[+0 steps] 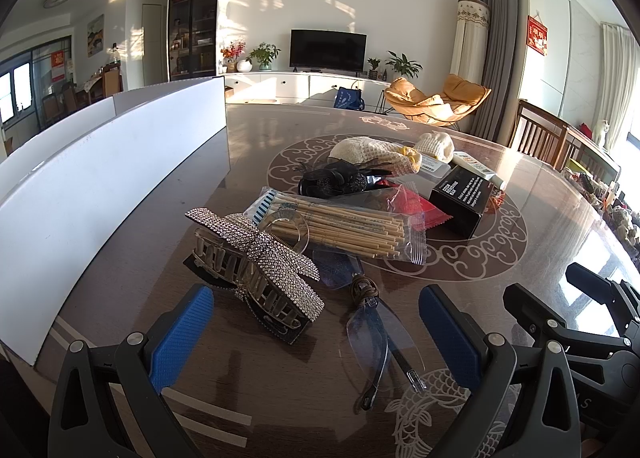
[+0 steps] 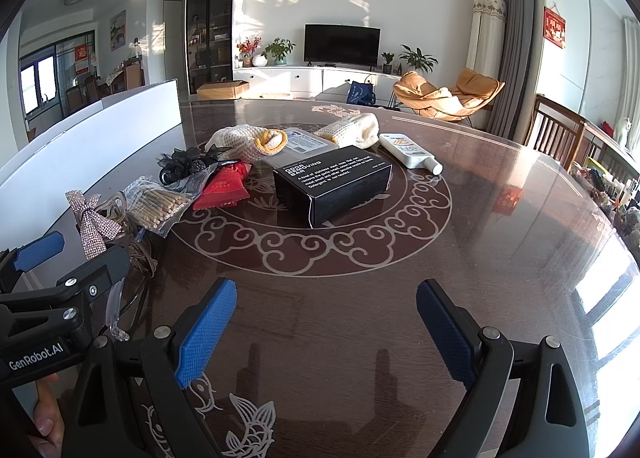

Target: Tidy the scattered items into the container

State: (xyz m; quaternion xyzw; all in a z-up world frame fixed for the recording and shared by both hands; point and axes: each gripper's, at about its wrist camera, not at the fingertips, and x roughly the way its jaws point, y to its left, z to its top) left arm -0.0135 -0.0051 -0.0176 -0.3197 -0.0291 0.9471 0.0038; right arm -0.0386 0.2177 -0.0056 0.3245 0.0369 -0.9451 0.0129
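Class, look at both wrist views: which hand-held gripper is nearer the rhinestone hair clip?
Left. The left hand-held gripper is open right in front of the rhinestone hair clip, one finger beside it. The right hand-held gripper is open over bare table, the clip far to its left.

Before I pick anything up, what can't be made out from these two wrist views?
- White container: only its outer wall shows in both views, so its inside is hidden.
- Glasses: in the right wrist view, the left gripper covers most of them.
- Flat clear box: the knitted cloths and black box overlap it; its label is too small to read.
- Red packet: its print is too small; in the left view the stick bag covers part of it.
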